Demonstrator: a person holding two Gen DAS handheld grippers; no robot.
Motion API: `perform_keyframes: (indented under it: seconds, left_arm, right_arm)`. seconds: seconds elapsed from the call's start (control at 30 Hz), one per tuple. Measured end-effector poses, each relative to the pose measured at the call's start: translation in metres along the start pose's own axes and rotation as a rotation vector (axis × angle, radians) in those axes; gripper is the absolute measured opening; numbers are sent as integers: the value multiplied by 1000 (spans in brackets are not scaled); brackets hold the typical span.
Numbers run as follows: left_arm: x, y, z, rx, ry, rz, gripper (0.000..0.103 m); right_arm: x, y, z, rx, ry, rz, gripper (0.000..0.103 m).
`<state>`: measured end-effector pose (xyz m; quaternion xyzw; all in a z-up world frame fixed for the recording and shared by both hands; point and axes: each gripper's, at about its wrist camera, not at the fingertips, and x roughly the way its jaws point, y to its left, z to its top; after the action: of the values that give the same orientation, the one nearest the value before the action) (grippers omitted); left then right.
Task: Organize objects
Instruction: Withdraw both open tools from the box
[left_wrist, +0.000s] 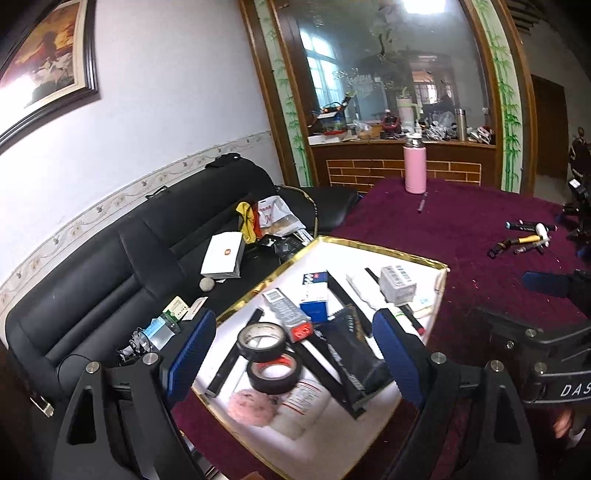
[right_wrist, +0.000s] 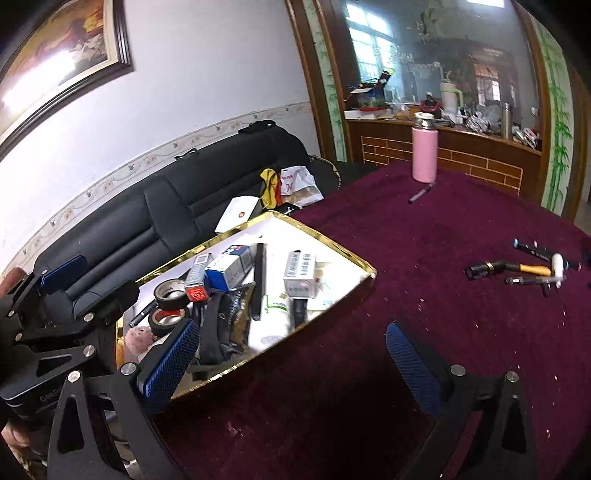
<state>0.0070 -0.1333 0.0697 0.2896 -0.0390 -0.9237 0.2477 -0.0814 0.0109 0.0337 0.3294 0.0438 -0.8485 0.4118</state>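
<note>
A white tray with a gold rim (left_wrist: 388, 252) (right_wrist: 332, 243) lies on the maroon tablecloth. It holds two black tape rolls (left_wrist: 263, 341), a pink puff (left_wrist: 253, 406), a white bottle (left_wrist: 306, 402), a black pouch (left_wrist: 354, 350), a blue box (left_wrist: 314, 295) and other small boxes. My left gripper (left_wrist: 293, 354) hovers open above the tray's near end, gripping nothing. My right gripper (right_wrist: 291, 365) is open and empty over the tray's near corner and the cloth. Several loose pens and a white stick (right_wrist: 517, 267) (left_wrist: 524, 240) lie on the cloth to the right.
A pink flask (left_wrist: 415, 166) (right_wrist: 424, 155) stands at the table's far edge with a dark pen (right_wrist: 421, 194) beside it. A black sofa (left_wrist: 110, 277) with boxes and bags runs along the tray's left side. A wooden counter with clutter stands behind.
</note>
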Motion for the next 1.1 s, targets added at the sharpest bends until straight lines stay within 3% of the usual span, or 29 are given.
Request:
perform_keyframes:
  seconds: [0.3,1.1]
  left_arm:
    - [11,-12,-6,6,50,-39,86]
    - [25,12,-16,-64,91,-52,86]
  right_arm:
    - [2,-10,-7,29,16,-5,103]
    - [16,22,-8,-47,65,-4,103]
